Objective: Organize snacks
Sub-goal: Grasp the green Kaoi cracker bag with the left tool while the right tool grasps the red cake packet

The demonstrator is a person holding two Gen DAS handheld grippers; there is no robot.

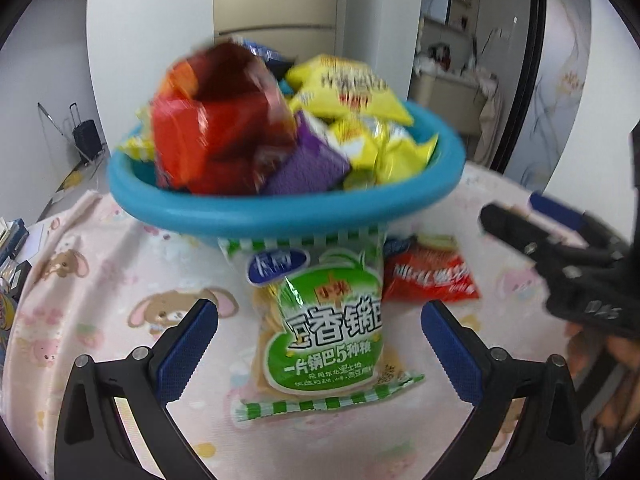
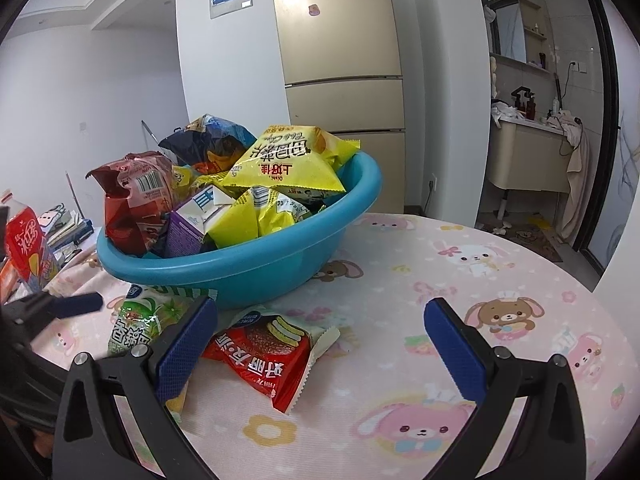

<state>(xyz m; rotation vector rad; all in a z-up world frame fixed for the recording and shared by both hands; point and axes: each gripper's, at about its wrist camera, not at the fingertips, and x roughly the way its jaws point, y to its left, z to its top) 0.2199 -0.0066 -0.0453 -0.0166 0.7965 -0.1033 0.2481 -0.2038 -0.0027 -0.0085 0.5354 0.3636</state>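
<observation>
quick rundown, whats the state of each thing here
left gripper: open, jaws either side of the green snack bag
right gripper: open, empty
green snack bag: sealed, flat on the table against the basin
red snack packet: sealed, flat on the table
blue basin: upright, heaped with snacks
yellow chip bag: sealed, top of heap

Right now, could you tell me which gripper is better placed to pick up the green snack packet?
Left. The green packet lies between the open left gripper; the open right gripper frames the red packet instead.

Black claws [image 1: 320, 344], blue textured pads [image 2: 186, 350]
</observation>
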